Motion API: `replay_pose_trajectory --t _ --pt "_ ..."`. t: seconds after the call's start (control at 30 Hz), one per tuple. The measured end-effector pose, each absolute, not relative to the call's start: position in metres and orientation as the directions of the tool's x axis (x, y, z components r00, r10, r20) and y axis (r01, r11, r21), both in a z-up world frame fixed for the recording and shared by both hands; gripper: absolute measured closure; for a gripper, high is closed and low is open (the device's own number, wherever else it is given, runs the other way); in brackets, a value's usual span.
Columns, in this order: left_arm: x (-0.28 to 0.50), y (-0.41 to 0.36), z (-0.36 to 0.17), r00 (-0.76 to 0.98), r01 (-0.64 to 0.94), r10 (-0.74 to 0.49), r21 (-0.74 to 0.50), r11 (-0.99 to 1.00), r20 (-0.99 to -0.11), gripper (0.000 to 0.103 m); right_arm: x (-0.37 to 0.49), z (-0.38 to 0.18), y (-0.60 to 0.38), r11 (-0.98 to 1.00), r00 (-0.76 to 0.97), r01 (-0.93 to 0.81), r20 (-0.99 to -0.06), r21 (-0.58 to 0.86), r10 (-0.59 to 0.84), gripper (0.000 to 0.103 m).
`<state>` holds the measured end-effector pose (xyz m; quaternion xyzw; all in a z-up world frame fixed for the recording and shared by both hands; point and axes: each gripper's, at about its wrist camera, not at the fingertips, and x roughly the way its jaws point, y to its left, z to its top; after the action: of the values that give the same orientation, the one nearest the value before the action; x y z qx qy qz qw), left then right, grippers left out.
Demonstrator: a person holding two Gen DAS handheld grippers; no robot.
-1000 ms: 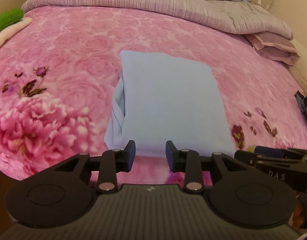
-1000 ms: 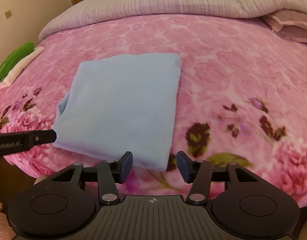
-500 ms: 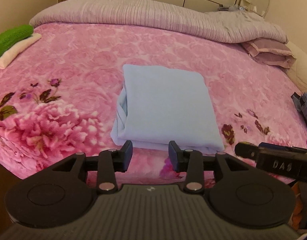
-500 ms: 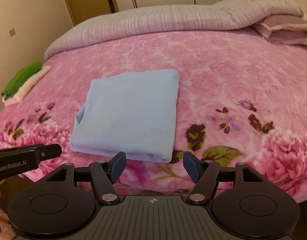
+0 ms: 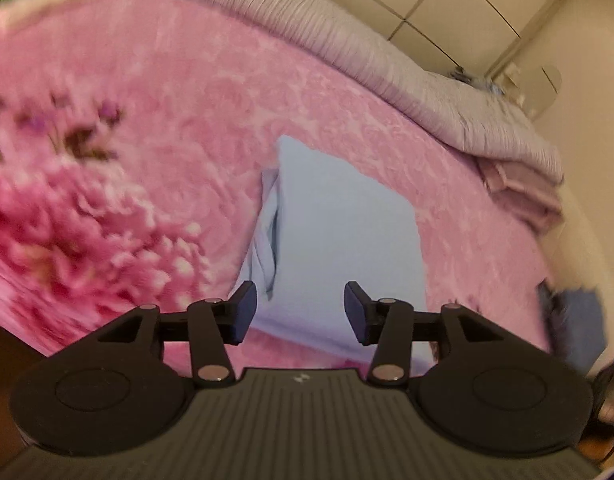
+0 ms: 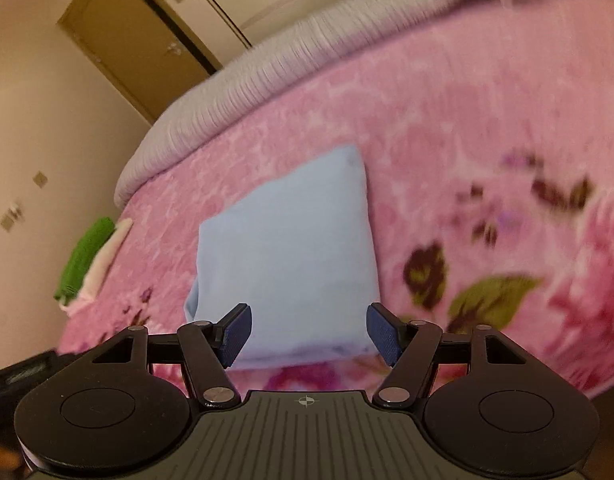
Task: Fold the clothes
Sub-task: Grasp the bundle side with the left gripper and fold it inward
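Neatly squared soft blue garment (image 6: 291, 256)

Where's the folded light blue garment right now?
The folded light blue garment lies on the pink floral bedspread, near its front edge, just beyond both open grippers; the green and cream stack sits far off at the bed's left side.
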<state>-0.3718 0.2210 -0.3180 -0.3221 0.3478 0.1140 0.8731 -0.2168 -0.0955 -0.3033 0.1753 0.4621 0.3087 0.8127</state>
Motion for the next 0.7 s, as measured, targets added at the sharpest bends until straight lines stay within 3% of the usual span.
replay_pose_trajectory --t 0.47,0.7 --pt "-0.299 0.309 -0.407 0.777 -0.408 -0.258 -0.771 0.489 -0.574 0.050 -0.136 -0.373 -0.129 0.717 0.371 -0.071 -0.649 0.694 0.664 0.036" --pt "-0.267 0.308 -0.421 0.771 -0.351 -0.338 -0.804 0.481 -0.539 0.050 -0.116 -0.385 -0.126 0.664 0.363 -0.029 -0.611 0.747 0.703 0.036"
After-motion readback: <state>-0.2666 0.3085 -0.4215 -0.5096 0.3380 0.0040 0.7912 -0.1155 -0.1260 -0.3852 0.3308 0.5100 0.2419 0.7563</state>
